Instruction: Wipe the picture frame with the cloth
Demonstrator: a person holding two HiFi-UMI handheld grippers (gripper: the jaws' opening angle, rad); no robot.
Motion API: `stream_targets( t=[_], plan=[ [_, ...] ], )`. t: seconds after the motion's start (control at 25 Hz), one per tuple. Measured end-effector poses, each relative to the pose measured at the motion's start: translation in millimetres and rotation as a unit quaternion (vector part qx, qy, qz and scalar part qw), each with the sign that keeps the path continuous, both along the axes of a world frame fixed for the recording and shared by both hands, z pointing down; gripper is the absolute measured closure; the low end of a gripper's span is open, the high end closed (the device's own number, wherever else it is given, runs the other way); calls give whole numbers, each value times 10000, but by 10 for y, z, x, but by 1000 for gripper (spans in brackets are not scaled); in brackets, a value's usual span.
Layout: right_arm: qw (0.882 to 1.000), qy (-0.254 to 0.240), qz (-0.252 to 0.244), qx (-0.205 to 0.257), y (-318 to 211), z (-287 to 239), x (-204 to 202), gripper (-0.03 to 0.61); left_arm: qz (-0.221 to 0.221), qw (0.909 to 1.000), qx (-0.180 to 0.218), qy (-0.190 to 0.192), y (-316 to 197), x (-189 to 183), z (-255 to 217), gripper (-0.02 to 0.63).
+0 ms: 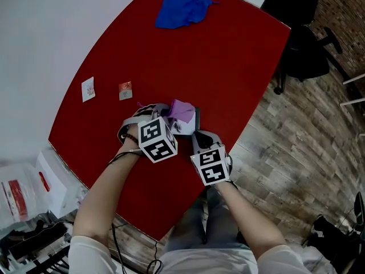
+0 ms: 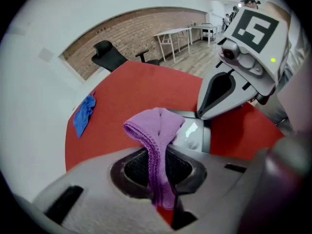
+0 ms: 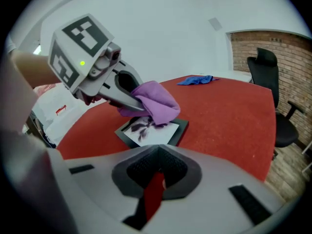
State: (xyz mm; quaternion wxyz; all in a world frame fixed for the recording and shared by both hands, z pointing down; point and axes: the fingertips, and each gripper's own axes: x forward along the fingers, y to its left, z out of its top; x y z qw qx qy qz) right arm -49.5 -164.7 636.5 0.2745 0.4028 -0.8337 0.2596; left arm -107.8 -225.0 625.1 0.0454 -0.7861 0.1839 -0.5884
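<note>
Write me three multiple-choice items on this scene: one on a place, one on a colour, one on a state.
1. Where does the blue cloth lie?
A. at the table's far end
B. at its near edge
C. at its middle

2. What colour is the cloth in the left gripper?
A. white
B. purple
C. green

3. How is the frame placed?
A. propped upright
B. held in the air
C. flat on the table

Key:
1 A: the head view shows it at the far end, well apart from the frame.
2 B: purple fabric is pinched between the jaws.
3 C: the right gripper view shows it lying flat on the table.
</note>
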Motion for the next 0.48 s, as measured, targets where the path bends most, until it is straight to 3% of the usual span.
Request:
stream_targets(
  t=[0.2,0.48],
  plan=[
    [10000,-67,23,8,-11,-2,1,575,275,9991,52,-305,-80,86,79,557],
    [9998,-139,80,70,-30,-3,36,575,542,9975,-394,-214,594,141,185,557]
  ],
)
